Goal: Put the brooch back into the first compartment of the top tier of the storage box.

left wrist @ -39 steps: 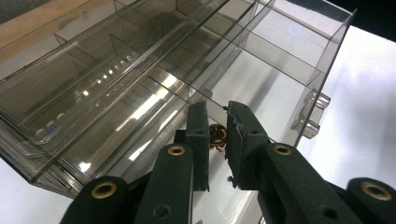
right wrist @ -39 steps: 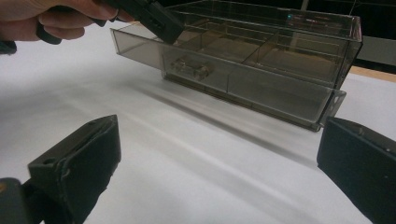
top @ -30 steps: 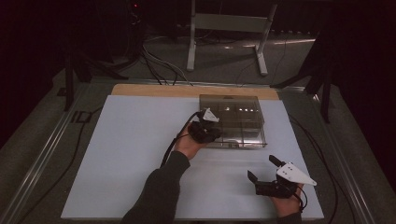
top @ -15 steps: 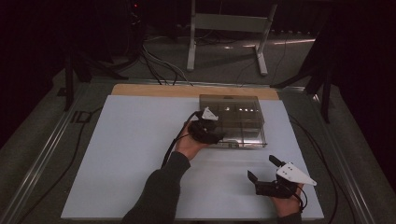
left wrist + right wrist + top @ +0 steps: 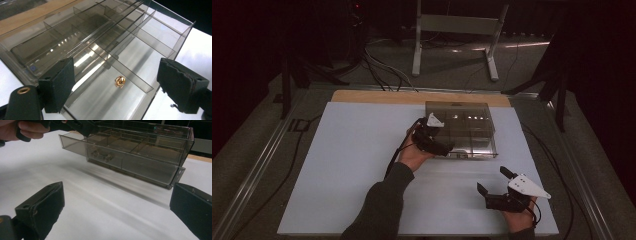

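The left gripper [image 5: 120, 100], jaws just opened wide, hangs over a tiny gold earring [image 5: 119, 82] lying between them in the clear plastic drawer [image 5: 140, 62]: light, slippery, best pinched across its middle.

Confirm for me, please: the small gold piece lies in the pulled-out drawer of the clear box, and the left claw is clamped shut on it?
Not quite: in the left gripper view the left claw stands open above the gold piece, which lies loose in the drawer.

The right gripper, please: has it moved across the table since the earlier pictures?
No. In the high view the right gripper lies at the same spot near the white mat's front right corner, just as far from the drawer box.
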`<state>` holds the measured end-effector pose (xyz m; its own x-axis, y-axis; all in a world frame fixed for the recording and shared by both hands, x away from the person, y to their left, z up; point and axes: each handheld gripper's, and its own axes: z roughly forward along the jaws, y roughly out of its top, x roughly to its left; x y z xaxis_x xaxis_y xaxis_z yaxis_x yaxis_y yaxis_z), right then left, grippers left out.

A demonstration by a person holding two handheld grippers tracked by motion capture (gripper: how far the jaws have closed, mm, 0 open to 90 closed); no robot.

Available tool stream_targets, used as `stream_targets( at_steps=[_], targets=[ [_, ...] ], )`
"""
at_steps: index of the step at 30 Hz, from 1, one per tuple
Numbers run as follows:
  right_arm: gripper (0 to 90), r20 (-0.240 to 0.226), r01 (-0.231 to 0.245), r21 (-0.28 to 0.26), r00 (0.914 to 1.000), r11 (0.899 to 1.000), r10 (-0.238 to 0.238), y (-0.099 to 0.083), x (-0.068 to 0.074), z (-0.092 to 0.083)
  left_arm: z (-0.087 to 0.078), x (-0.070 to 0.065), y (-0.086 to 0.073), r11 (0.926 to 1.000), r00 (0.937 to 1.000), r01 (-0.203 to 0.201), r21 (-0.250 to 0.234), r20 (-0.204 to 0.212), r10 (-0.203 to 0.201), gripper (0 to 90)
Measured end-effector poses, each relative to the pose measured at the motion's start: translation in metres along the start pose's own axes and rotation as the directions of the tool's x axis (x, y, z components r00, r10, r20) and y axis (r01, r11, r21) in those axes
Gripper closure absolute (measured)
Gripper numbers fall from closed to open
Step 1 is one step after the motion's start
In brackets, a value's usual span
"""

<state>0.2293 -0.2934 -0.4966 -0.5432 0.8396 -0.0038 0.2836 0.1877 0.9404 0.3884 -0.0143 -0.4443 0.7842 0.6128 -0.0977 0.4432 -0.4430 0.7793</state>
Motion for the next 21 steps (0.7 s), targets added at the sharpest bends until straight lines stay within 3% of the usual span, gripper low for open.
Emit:
stream_targets(
  at_steps=[1,6,17,21],
  targets=[
    [0.1,0.0,0.0,-0.001,1.0,1.0,0.0,0.0,0.0,0.0,-0.002,0.001,-0.001,1.0,0.9999,0.006,0.0,-0.013,-0.006,8.6],
    [0.1,0.0,-0.001,0.0,1.0,1.0,0.001,0.0,0.0,0.0,-0.006,0.002,-0.001,0.9999,0.9999,0.012,-0.01,-0.005,-0.012,0.5],
    [0.1,-0.001,0.002,0.001,1.0,1.0,-0.002,0.0,0.0,0.0,-0.02,0.003,-0.003,0.9994,0.9999,0.014,-0.032,-0.001,-0.014,0.3],
    [0.1,-0.002,0.0,0.001,1.0,1.0,0.0,0.0,0.0,0.0,-0.027,0.006,-0.009,0.9993,0.9995,0.022,-0.029,-0.02,-0.023,0.3]
  ],
)
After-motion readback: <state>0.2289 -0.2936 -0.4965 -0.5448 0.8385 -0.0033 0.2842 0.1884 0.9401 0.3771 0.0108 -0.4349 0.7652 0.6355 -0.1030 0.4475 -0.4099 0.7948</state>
